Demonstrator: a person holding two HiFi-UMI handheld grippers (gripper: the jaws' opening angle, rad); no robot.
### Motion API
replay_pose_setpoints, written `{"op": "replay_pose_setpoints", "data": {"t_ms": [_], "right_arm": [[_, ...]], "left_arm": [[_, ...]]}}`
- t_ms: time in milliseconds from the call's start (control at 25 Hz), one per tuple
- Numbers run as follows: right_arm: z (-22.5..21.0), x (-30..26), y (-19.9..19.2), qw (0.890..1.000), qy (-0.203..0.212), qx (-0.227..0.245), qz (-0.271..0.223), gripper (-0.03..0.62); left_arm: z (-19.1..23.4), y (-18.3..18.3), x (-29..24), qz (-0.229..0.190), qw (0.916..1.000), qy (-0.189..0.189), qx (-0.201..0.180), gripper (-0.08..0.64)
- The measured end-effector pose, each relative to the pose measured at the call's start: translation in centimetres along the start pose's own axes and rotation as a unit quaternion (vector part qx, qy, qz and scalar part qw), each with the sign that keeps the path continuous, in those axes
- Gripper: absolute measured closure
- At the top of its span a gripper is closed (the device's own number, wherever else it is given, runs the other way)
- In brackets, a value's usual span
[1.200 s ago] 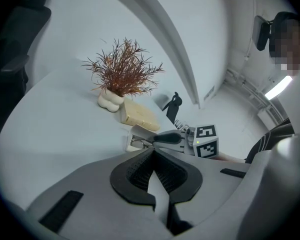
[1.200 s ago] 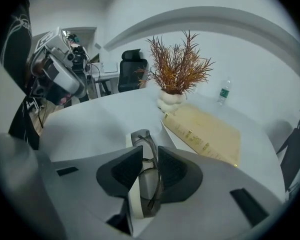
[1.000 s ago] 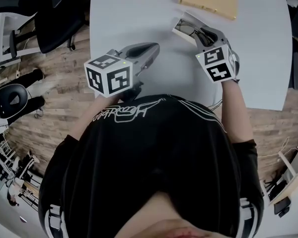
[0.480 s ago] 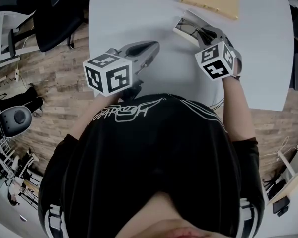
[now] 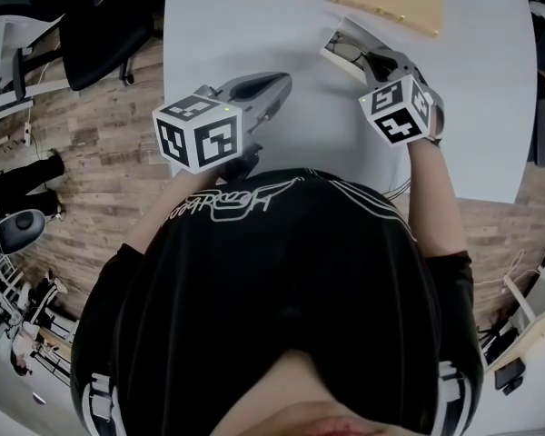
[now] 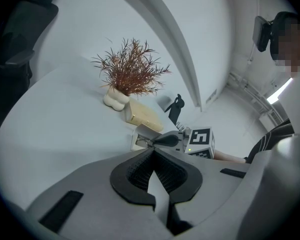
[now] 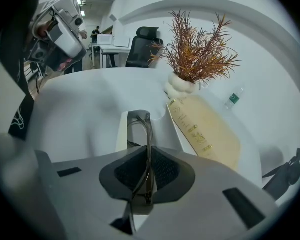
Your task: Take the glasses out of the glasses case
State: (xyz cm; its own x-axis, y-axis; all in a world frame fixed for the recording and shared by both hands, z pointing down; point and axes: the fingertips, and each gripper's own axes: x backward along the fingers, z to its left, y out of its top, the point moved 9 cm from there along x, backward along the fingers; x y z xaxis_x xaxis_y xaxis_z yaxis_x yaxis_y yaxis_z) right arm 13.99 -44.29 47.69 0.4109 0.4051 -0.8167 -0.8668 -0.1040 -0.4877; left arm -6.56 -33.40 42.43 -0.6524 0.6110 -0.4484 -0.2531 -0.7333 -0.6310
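right gripper (image 7: 148, 175) clamps glasses (image 7: 140, 128), seemingly above open case (image 7: 121, 132).

Open-plan office: black swivel chair (image 5: 109, 25), desks (image 7: 111, 49) in background, white round table (image 5: 254, 34), wood-plank floor (image 5: 91, 198).

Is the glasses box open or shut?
Open. The glasses case shows its white inside, and the glasses, pinched in the right gripper, lie over its opening.
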Motion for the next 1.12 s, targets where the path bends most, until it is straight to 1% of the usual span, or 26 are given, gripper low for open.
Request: {"op": "replay_pose_setpoints", "data": {"t_ms": [240,640,1120], "right_arm": [[0.0,-0.1,0.0,1.000,0.002,0.002,0.007,0.566],[0.0,0.0,0.2,1.000,-0.003,0.008,0.011,0.571],[-0.1,0.5,0.2,0.999,-0.033,0.007,0.015,0.571]], "left_arm": [[0.5,-0.1,0.4,-0.011,0.9999,0.002,0.008,0.554],[0.7,-0.5,0.9,-0.013,0.9997,0.003,0.018,0.552],[0.6,-1.2,1.5,-0.015,0.9997,0.001,0.019,0.554]]}}
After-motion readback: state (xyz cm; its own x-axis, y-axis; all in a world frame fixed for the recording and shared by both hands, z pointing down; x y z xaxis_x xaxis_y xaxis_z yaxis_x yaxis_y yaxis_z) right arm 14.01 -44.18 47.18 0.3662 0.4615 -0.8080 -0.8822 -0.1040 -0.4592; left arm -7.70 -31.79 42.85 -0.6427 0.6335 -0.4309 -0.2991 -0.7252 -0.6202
